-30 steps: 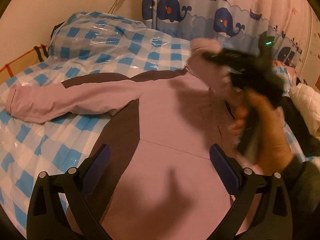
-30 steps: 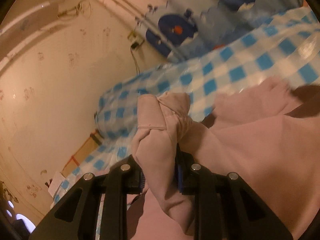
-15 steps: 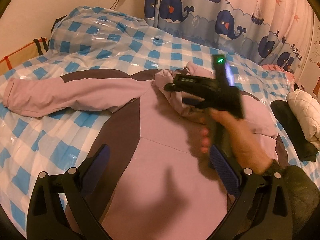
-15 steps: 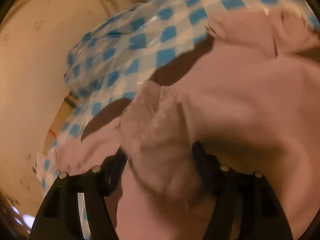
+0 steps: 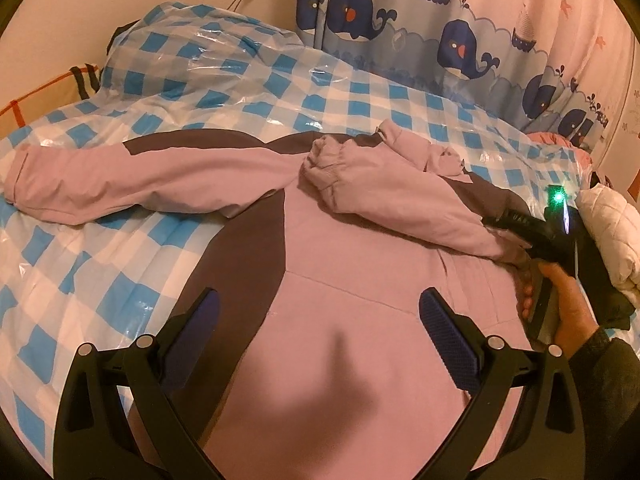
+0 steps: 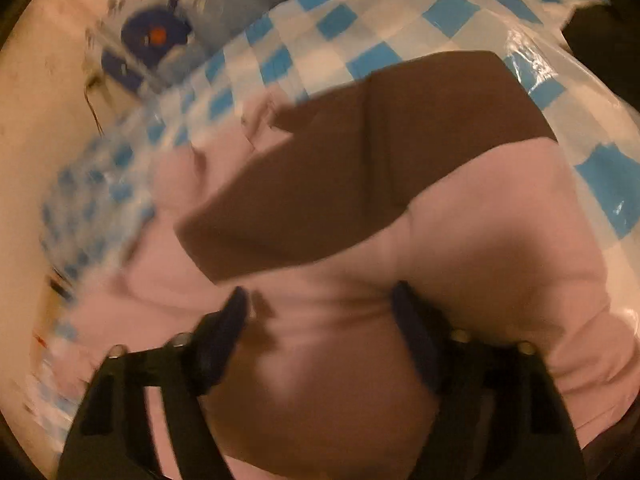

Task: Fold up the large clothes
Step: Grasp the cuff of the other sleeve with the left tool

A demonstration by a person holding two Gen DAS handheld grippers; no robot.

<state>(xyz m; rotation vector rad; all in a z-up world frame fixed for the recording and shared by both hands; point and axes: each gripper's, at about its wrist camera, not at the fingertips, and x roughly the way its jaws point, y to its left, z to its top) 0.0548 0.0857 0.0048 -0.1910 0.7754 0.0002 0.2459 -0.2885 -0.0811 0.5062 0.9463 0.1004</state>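
A large pink jacket with dark brown panels (image 5: 352, 280) lies back-up on the blue-checked bed. Its left sleeve (image 5: 120, 184) stretches out to the left. Its right sleeve (image 5: 384, 184) is folded across the back, cuff near the collar. My left gripper (image 5: 316, 320) is open and empty, hovering over the jacket's lower back. My right gripper (image 6: 320, 320) is open just above the pink and brown fabric (image 6: 360, 168) at the jacket's right side; it also shows in the left wrist view (image 5: 532, 232), held by a hand.
The bed has a blue-and-white checked cover under clear plastic (image 5: 280, 92). A whale-print curtain (image 5: 440, 32) hangs behind it. A white padded garment (image 5: 612, 232) and dark clothes (image 5: 616, 296) lie at the bed's right edge. A wall (image 5: 120, 0) stands on the left.
My right gripper carried the right sleeve across the jacket's back, opened and let it go, then drew back to the right. My left gripper stayed open in place.
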